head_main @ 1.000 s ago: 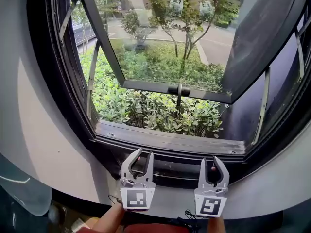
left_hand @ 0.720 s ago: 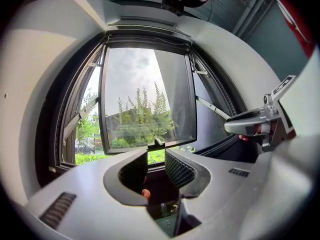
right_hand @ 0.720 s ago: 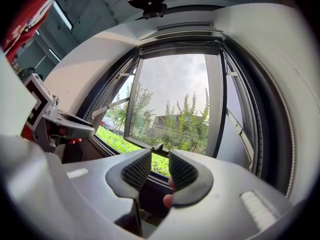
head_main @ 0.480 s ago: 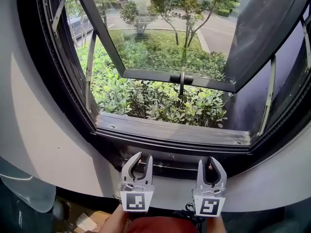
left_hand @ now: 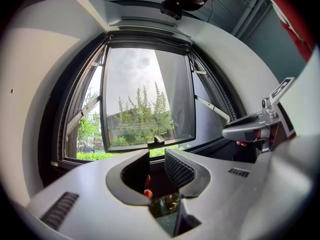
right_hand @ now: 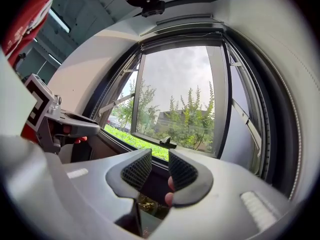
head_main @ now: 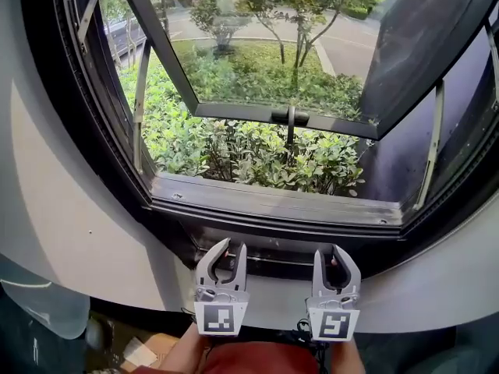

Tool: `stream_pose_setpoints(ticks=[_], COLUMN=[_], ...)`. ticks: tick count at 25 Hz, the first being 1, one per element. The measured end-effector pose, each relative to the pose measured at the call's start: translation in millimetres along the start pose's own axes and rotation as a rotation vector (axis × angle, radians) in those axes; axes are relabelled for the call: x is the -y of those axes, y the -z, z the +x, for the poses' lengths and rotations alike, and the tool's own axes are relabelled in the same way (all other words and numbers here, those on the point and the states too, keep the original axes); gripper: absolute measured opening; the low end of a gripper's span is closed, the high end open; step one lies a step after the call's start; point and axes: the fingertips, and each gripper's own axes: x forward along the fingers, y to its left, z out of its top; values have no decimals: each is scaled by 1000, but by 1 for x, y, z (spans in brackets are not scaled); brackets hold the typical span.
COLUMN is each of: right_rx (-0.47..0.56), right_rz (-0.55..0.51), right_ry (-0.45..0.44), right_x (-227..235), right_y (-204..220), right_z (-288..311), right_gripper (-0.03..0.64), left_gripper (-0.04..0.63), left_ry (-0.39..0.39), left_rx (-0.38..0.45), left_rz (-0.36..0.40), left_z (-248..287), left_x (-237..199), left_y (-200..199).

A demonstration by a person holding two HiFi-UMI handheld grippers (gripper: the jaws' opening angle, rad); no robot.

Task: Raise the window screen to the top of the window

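Observation:
The window stands with its glass sash pushed outward. No mesh crosses the opening. A dark bar lies in the recess along the frame's bottom, and I cannot tell whether it is the screen's pull bar. My left gripper and right gripper sit side by side with their tips at that recess, pointing roughly level at the window. Both have their jaws partly apart, with no thing pressed between the pads. A small red piece shows low behind each pair of jaws.
The white curved wall surrounds the window. Stay arms brace the sash on both sides, and its handle hangs at mid-bottom. Green shrubs lie outside below. The sill's metal ledge runs just beyond the grippers.
Both grippers have sunk a little against the sill and now sit at the bottom recess. The jaw gaps look the same.

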Motion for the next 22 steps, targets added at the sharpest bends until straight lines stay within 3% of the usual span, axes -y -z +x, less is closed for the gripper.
stream_pose_setpoints(ticks=[3,6,10,22], right_rx=[3,8,15,35], right_rz=[-2,-4,25,19], right_ry=[-9,1,15,16], right_x=[-1,1,3,7], right_y=[-2,-2,0,-4], right_z=[0,-2,-4,-1], right_gripper=[111,58,13,11], left_gripper=[84,66,23,6], left_ry=[32,41,46,63], left_rx=[-17,12,-16,-3], left_rz=[42,56,58,53], left_z=[2,6,6,6], left_x=[7,11,13,13], left_y=[2,0,7,2])
